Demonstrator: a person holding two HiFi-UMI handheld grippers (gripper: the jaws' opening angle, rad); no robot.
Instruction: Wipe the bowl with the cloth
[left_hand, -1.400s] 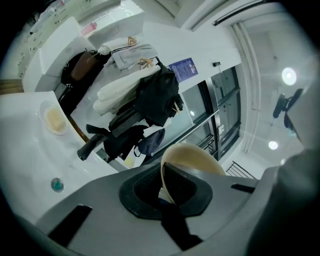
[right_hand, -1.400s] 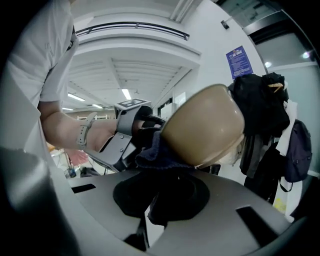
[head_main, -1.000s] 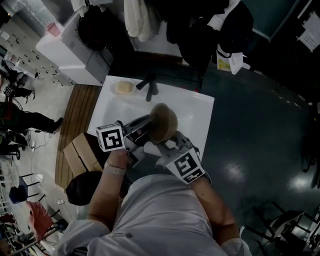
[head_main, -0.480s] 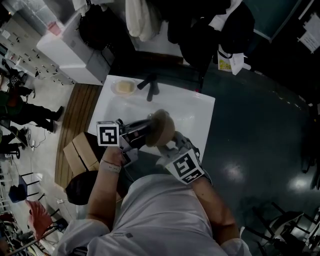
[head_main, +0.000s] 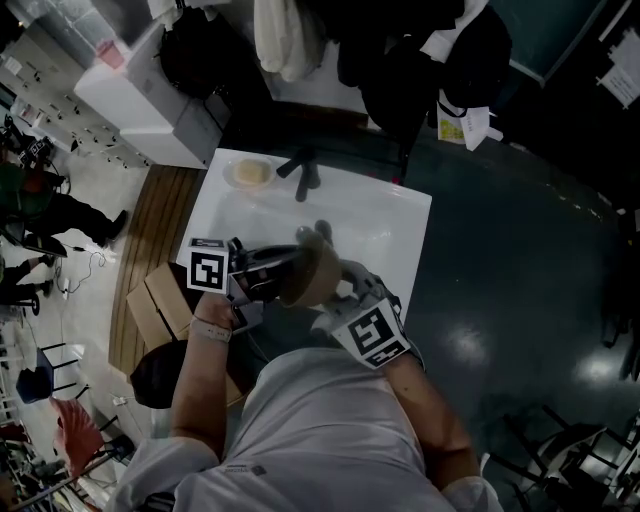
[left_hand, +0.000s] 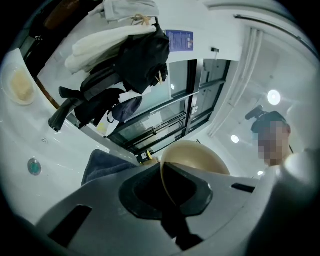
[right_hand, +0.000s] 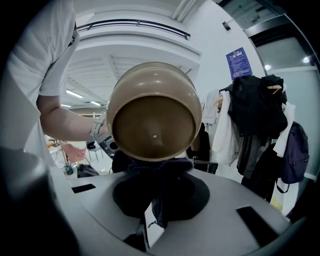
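The left gripper (left_hand: 167, 192) is clamped on the rim of the tan bowl (left_hand: 197, 160), whose thin wall runs edge-on between its jaws. The right gripper (right_hand: 156, 202) grasps a dark cloth (right_hand: 159, 167), bunched between its jaws and pressed against the bowl's lower rim just ahead of them. The bowl's hollow faces the right jaws (a small speck sits at its centre). Well beyond both grippers, a small dish (head_main: 230, 180) on the white basin (head_main: 380, 225) holds a pale yellowish lump (head_main: 250, 172), beside a dark tap (head_main: 300, 172).
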